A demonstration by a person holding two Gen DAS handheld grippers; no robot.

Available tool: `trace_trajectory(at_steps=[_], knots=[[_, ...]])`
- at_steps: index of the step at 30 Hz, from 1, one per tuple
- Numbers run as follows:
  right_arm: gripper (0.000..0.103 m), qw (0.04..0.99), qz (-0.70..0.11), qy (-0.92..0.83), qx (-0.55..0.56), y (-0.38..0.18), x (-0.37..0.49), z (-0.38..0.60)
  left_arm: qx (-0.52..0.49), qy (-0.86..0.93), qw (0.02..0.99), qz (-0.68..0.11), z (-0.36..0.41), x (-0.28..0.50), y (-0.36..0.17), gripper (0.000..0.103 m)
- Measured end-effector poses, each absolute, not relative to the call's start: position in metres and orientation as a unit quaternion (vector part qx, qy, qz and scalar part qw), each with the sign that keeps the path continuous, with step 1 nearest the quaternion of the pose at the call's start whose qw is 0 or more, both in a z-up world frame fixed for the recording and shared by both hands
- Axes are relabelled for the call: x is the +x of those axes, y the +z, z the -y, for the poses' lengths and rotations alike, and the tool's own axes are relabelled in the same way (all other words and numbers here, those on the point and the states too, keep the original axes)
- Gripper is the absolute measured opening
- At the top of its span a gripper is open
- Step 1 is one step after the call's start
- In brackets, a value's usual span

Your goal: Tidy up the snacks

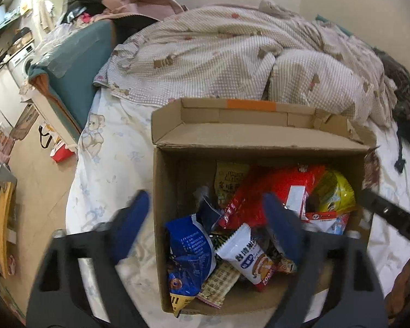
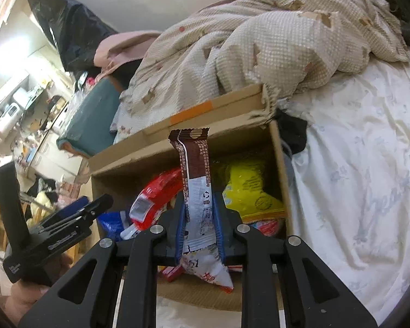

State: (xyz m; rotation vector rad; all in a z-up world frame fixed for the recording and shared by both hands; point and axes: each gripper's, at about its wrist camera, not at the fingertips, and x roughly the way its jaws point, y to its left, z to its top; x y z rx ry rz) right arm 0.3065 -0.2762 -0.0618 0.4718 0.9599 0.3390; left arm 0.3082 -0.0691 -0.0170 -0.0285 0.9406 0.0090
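Many snack packets fill the cardboard box point(image 1: 161, 218) on the bed point(image 1: 106, 169), the left gripper point(image 1: 207, 218) fingers wide and empty, the right gripper point(image 2: 201, 232) fingers clamping a brown-and-white wrapper point(image 2: 196, 180) above it.

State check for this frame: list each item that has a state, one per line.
cardboard box: open, flap folded back, snacks piled inside
left gripper: open, empty, over the box's left wall
right gripper: shut on brown-and-white snack packet
brown-and-white snack packet: held upright above the box
blue snack bag: lying in the box
quilt: crumpled behind the box
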Motion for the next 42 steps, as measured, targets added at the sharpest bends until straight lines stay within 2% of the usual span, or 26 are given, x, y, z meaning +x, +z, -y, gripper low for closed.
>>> trace_trajectory(at_steps=[3, 4, 5, 6, 7, 15, 17, 22, 25, 26, 28, 42], knots=[[0.029, 0.85, -0.454, 0.154, 0.219, -0.061, 0.305, 0.275, -0.01, 0.004, 0.896, -0.444, 0.069, 0.303, -0.012, 0.086], [0.04, 0.851, -0.453, 0.152, 0.217, -0.06, 0.305, 0.275, -0.007, 0.007, 0.898, -0.44, 0.068, 0.301, -0.01, 0.086], [0.068, 0.853, -0.45, 0.15, 0.217, -0.058, 0.304, 0.277, -0.008, 0.008, 0.899, -0.437, 0.067, 0.3, -0.009, 0.086], [0.082, 0.856, -0.445, 0.146, 0.219, -0.056, 0.302, 0.278, -0.01, 0.008, 0.902, -0.432, 0.066, 0.297, -0.006, 0.087], [0.087, 0.862, -0.435, 0.141, 0.22, -0.053, 0.3, 0.28, -0.013, 0.007, 0.903, -0.429, 0.064, 0.296, -0.004, 0.087], [0.088, 0.881, -0.395, 0.129, 0.227, -0.028, 0.279, 0.296, -0.019, -0.008, 0.92, -0.392, 0.051, 0.274, 0.02, 0.086], [0.095, 0.884, -0.388, 0.123, 0.23, -0.023, 0.271, 0.298, -0.025, -0.003, 0.922, -0.386, 0.047, 0.267, 0.026, 0.086], [0.098, 0.895, -0.366, 0.115, 0.227, -0.006, 0.25, 0.3, -0.044, 0.001, 0.926, -0.375, 0.035, 0.247, 0.037, 0.087], [0.102, 0.905, -0.351, 0.103, 0.218, 0.001, 0.234, 0.3, -0.048, 0.004, 0.926, -0.373, 0.028, 0.234, 0.041, 0.091], [0.103, 0.908, -0.349, 0.092, 0.212, 0.002, 0.227, 0.301, -0.049, 0.007, 0.926, -0.374, 0.025, 0.23, 0.041, 0.096], [0.103, 0.91, -0.348, 0.079, 0.209, 0.001, 0.217, 0.302, -0.053, 0.013, 0.926, -0.373, 0.019, 0.221, 0.041, 0.103], [0.103, 0.925, -0.343, 0.054, 0.156, -0.001, 0.146, 0.282, -0.046, 0.018, 0.935, -0.352, 0.005, 0.142, 0.04, 0.103]])
